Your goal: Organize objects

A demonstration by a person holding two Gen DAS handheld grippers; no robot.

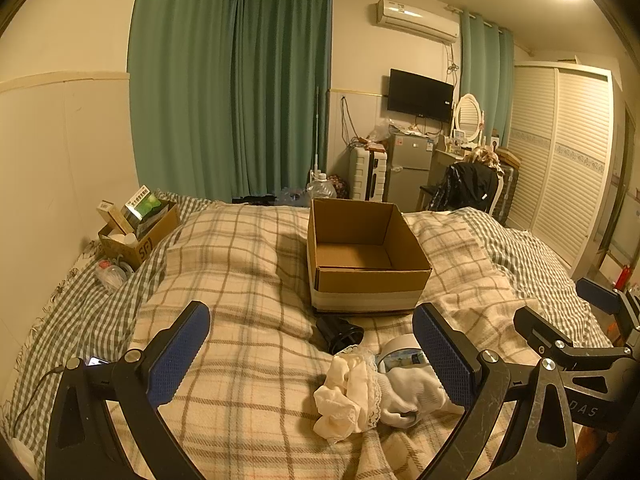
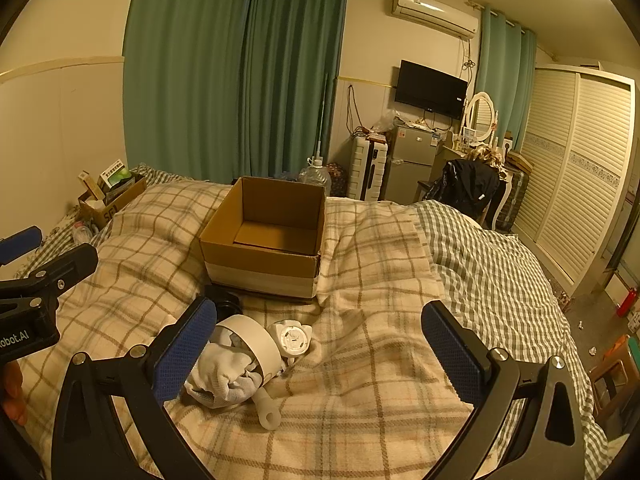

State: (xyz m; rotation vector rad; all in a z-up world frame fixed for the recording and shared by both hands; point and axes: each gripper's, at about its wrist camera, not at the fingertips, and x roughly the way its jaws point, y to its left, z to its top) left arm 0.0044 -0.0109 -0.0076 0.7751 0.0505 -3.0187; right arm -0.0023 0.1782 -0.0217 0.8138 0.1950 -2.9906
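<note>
White sock bundle (image 1: 408,394) lies low right of centre in the left wrist view, on the plaid blanket (image 1: 248,280), pressed against a cream frilled cloth (image 1: 344,396) on its left. Just behind it, a white round container (image 1: 400,350), partly hidden. A black cylindrical item (image 1: 340,334) sits further up the frame, touching or nearly touching the base of the open cardboard box (image 1: 366,256), which stands upright and shows nothing inside.

Left claw (image 1: 310,356): fingers wide apart, holding nothing. The bundle lies between them but hard against the right-hand finger, not centred.

Right wrist view: the same sock bundle (image 2: 222,376) sits at lower left, spilling from the white container (image 2: 256,344), beside the left-hand finger of the right claw (image 2: 320,352). That claw is also spread apart and holds nothing; its gap is mostly over bare blanket. A white round lid-like piece (image 2: 292,338) lies just right of the container; what it is cannot be told from here.

Judgement: left claw is the nearer and better placed; a small shift toward frame right should centre the bundle. Bundle's long axis appears to run left-right, roughly across the fingers. Box lies straight up-frame of it.
</note>
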